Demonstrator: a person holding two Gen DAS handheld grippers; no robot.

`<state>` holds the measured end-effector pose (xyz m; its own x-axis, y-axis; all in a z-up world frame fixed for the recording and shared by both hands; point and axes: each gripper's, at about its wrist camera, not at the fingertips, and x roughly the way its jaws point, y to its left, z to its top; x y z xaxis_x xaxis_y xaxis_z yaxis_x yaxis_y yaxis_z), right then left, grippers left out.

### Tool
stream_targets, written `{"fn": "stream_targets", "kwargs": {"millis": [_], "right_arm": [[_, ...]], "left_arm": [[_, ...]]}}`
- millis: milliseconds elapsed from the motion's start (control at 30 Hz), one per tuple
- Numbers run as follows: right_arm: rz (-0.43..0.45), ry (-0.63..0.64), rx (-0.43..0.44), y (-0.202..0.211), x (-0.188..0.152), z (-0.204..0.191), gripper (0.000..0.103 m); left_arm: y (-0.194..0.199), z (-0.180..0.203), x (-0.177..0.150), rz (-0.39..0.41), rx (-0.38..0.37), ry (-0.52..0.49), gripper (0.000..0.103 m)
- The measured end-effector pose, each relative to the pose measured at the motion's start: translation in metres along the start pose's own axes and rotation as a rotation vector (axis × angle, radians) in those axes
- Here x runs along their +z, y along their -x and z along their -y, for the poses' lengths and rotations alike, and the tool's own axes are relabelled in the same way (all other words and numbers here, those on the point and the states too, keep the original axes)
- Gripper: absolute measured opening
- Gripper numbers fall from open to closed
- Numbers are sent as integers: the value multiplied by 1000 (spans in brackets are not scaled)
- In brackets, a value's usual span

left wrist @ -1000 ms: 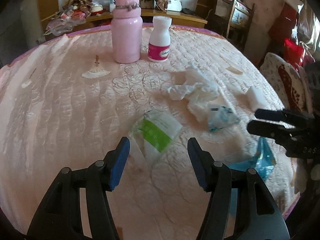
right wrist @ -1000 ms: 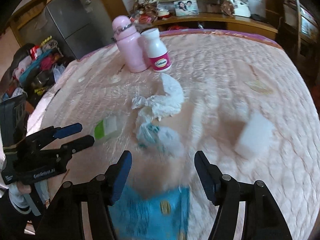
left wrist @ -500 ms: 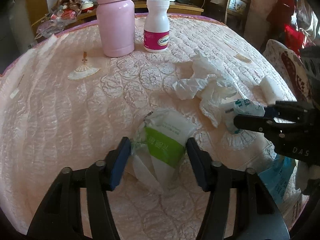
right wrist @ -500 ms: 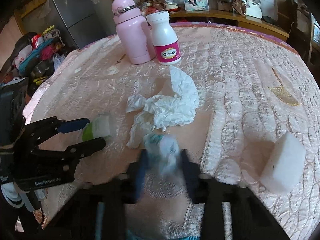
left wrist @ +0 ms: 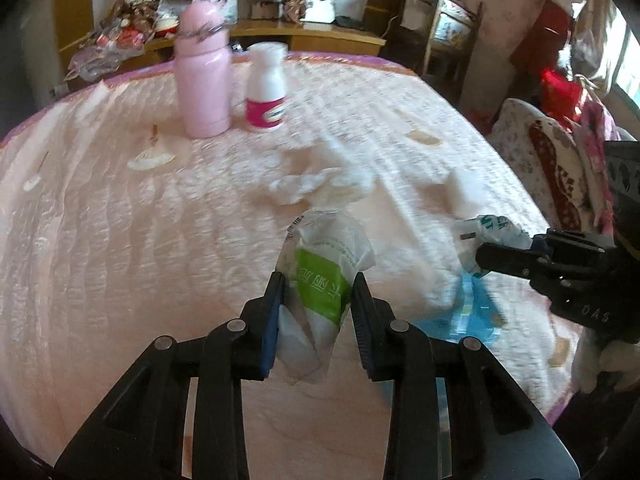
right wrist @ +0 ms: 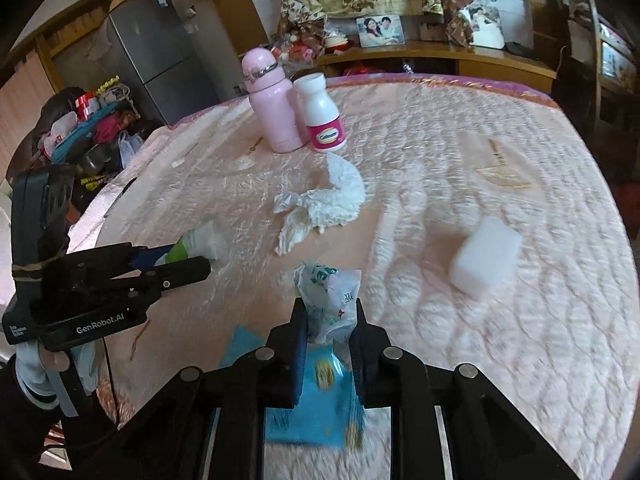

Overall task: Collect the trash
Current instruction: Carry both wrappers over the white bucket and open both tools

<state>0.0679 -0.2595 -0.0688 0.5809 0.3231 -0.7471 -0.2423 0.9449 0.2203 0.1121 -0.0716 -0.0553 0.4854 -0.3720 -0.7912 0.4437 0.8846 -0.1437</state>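
My left gripper has a green-and-white plastic wrapper between its blue pads; the jaws are closing and the pads press on it, holding it above the pink quilted table. My right gripper is shut on a crumpled white-and-teal wrapper, also held above the cloth. Each gripper shows in the other's view: the right gripper at the right edge, the left gripper at the left. A crumpled white tissue lies mid-table, and a blue packet lies under my right gripper.
A pink flask and a white pill bottle stand together at the far side. A white foam block lies to the right. Chairs, a fridge and cluttered shelves ring the table.
Both grippers went from open to closed, the left on the green-and-white wrapper and the right on the white-and-teal one. Both then drew back and up with their wrappers.
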Motion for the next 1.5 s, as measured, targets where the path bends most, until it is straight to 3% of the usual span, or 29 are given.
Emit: {"fn": "stream_targets", "kwargs": {"millis": [733, 1500], "right_arm": [[103, -122, -162, 122, -64, 67, 18], [150, -250, -294, 198, -110, 148, 18]], "left_arm": [[13, 147, -2, 30, -28, -152, 30], [-13, 284, 1, -15, -126, -319, 30]]}}
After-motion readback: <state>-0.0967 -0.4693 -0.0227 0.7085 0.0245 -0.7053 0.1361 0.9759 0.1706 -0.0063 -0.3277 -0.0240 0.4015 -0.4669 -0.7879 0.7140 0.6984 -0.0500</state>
